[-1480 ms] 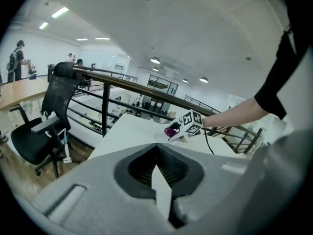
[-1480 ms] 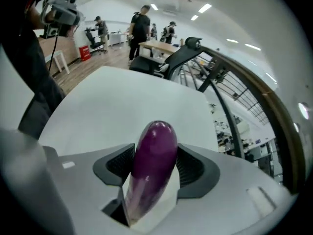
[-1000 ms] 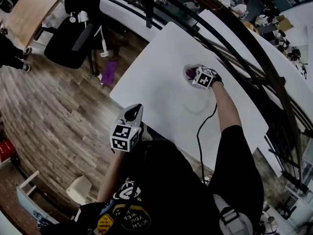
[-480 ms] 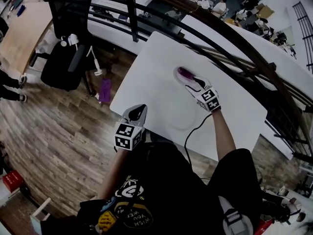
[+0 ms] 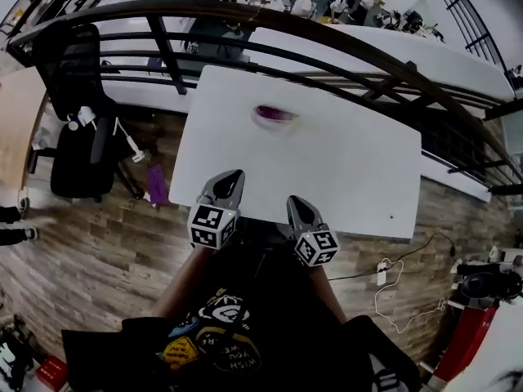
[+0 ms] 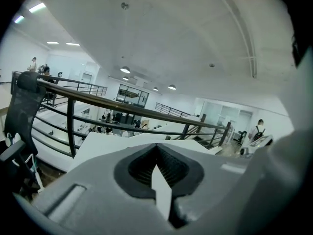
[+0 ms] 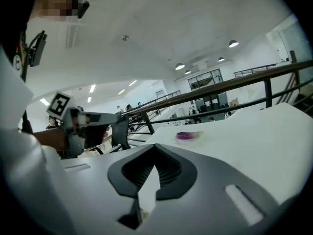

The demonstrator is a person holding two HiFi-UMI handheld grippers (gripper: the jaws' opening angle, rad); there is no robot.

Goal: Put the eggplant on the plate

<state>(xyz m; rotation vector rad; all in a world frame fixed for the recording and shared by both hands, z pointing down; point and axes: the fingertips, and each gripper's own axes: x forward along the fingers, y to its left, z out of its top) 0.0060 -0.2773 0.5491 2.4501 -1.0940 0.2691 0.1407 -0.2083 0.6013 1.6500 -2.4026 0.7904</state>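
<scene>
Near edge of white rectangular desk (image 5: 351,162): left tool (image 5: 231,178) and right tool (image 5: 296,204), both clenched on nothing; toward far edge, small purple eggplant (image 5: 274,114) lying on pale shallow plate (image 5: 292,124); placing step judged complete, no further move required.

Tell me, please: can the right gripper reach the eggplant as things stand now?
Probably yes. Only bare table lies between the right gripper and the eggplant, and nothing blocks the way. But its jaws are shut, so they must open first.
</scene>
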